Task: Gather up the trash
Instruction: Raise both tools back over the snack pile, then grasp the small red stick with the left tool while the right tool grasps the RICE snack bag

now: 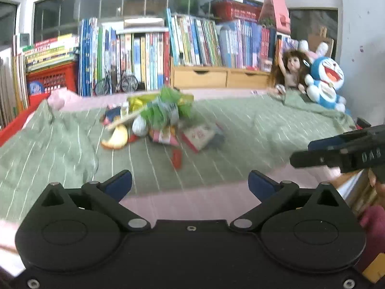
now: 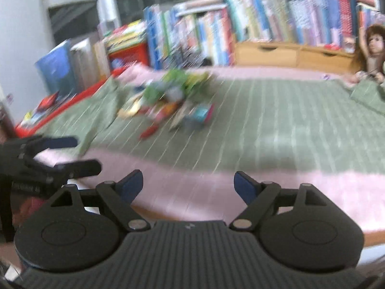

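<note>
A pile of trash lies on a green striped blanket: green wrappers, a yellow packet, a fruit peel, a red-edged packet and a small red scrap. The right wrist view shows the same pile, blurred. My left gripper is open and empty, short of the pile over the blanket's near edge. My right gripper is also open and empty, over the pink sheet. Each gripper shows at the side of the other's view: the right gripper and the left gripper.
Behind the bed stand rows of books, a red crate, wooden drawers, a doll and a blue plush toy. A red tray edge runs along the bed's left side. Pink sheet covers the near edge.
</note>
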`<state>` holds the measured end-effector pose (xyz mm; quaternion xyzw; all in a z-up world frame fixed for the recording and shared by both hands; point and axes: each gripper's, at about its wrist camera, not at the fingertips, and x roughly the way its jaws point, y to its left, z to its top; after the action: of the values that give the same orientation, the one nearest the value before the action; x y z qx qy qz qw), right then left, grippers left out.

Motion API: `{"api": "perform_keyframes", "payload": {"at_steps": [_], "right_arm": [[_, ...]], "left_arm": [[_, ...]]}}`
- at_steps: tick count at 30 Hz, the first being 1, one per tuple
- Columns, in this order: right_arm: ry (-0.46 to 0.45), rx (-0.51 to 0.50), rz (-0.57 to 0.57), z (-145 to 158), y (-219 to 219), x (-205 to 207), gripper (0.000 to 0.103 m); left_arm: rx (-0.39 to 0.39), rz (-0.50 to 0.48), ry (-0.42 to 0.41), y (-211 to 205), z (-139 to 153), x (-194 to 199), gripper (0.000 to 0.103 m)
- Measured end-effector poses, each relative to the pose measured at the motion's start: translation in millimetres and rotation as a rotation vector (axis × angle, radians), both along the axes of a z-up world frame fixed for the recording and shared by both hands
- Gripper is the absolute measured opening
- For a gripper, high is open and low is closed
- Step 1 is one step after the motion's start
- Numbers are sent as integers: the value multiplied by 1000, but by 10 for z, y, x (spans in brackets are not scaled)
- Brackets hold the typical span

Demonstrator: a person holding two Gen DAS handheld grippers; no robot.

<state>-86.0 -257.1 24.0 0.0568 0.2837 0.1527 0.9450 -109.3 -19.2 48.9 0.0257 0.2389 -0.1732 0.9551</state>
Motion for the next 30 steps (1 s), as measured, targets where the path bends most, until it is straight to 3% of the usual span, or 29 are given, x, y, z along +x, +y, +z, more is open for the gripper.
{"api": "perform_keyframes", "payload": {"at_steps": [4, 8, 12, 16, 19, 20, 21, 22, 25, 30], "right_arm": [[-1, 4, -44, 37, 0, 380, 89], [55, 16, -66, 51, 19, 798, 89], [136, 65, -57, -16, -17, 1063, 89], [161, 38, -41, -59, 96, 1266, 89], [159, 7, -19, -56, 211, 1401, 89], [160, -2, -8, -58, 264, 1459, 89], [162, -11, 4, -63, 321, 1520, 89], [165, -20, 14, -67, 367, 1568, 89], [180, -55, 37, -120, 523, 1735, 89], [242, -94, 47, -294, 661, 1937, 89]], "left_arm": [[-13, 3, 23, -119, -27, 330, 103], [17, 59, 57, -210, -150, 704, 101], [40, 70, 107, -264, -304, 969, 77], [42, 71, 162, -305, -428, 1156, 68], [53, 105, 152, -333, -488, 1235, 63], [60, 107, 149, -345, -490, 1255, 52], [54, 110, 144, -336, -488, 1266, 27], [39, 113, 146, -322, -475, 1269, 12], [-23, 99, 182, -255, -443, 1284, 10], [-6, 104, 172, -206, -437, 1234, 10]]}}
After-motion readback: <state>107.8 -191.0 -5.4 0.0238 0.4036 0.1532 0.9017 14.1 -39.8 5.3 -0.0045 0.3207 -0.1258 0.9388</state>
